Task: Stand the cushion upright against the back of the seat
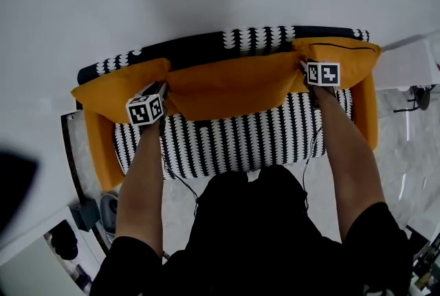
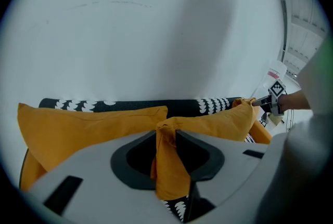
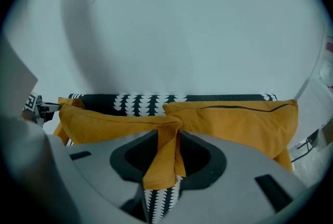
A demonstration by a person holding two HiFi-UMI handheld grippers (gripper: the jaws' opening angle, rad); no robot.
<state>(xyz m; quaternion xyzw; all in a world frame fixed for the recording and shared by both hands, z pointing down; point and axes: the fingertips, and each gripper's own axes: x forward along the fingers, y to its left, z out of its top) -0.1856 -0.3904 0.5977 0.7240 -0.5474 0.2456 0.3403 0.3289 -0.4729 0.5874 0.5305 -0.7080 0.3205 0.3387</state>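
A long orange cushion (image 1: 227, 88) stands on edge against the black-and-white patterned backrest (image 1: 261, 37) of a small sofa. My left gripper (image 1: 166, 87) is at the cushion's left top corner and my right gripper (image 1: 303, 68) at its right top corner. In the left gripper view a fold of orange corner fabric (image 2: 166, 160) hangs loosely between the jaws of the left gripper (image 2: 167, 132), which stand open. The right gripper (image 3: 167, 137) is the same: open, with a loose orange fold (image 3: 158, 166) between its jaws. Each gripper shows small in the other's view.
Two more orange cushions lean on the backrest, one at the left (image 1: 110, 92) and one at the right (image 1: 344, 58). The patterned seat (image 1: 234, 140) lies in front, with orange side panels (image 1: 96, 150). A white wall is behind. A white object (image 1: 405, 64) stands to the right.
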